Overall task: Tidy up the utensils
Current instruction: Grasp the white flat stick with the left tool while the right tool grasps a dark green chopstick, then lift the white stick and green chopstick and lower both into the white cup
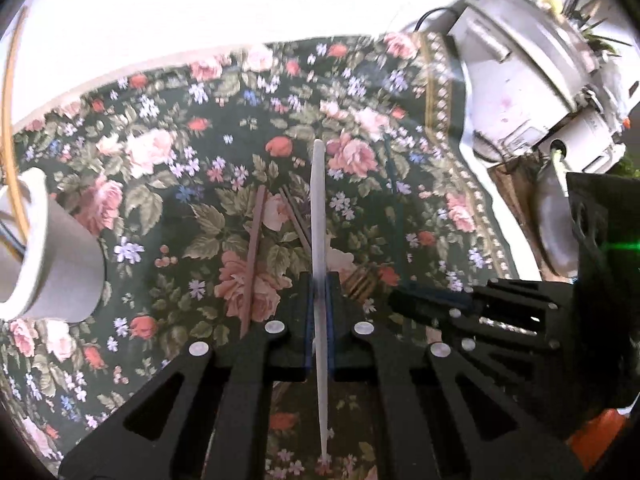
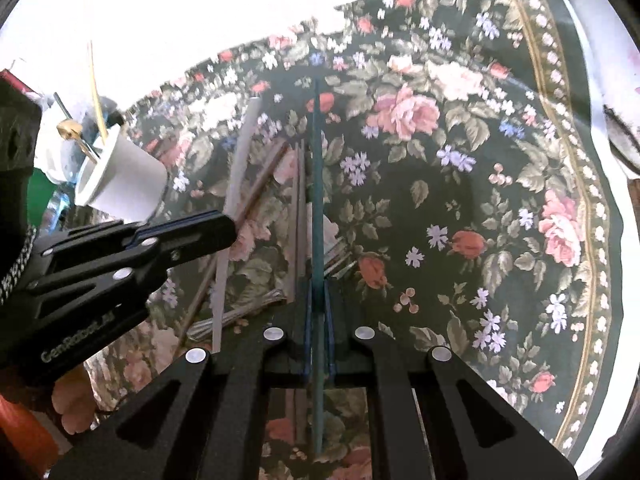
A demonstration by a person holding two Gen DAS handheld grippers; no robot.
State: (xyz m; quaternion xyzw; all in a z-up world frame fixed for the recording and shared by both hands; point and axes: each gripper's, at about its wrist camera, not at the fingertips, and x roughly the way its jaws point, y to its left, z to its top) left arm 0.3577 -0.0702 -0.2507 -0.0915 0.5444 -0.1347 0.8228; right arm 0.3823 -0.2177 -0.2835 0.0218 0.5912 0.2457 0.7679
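White chopstick (image 1: 319, 216) in left tongs (image 1: 319, 296), green chopstick (image 2: 318, 184) in right tongs (image 2: 318, 300).

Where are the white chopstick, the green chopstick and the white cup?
white chopstick (image 1: 319, 200), left wrist view, middle of its shaft.
green chopstick (image 2: 318, 184), right wrist view, middle of its shaft.
white cup (image 1: 60, 256), left wrist view, its outer wall.

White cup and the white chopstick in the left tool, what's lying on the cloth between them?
One brown chopstick lies between the white cup and the white chopstick, seen in the left wrist view.

bright daylight blows out the top to pure white — fisheye bending and motion blur at the edges.
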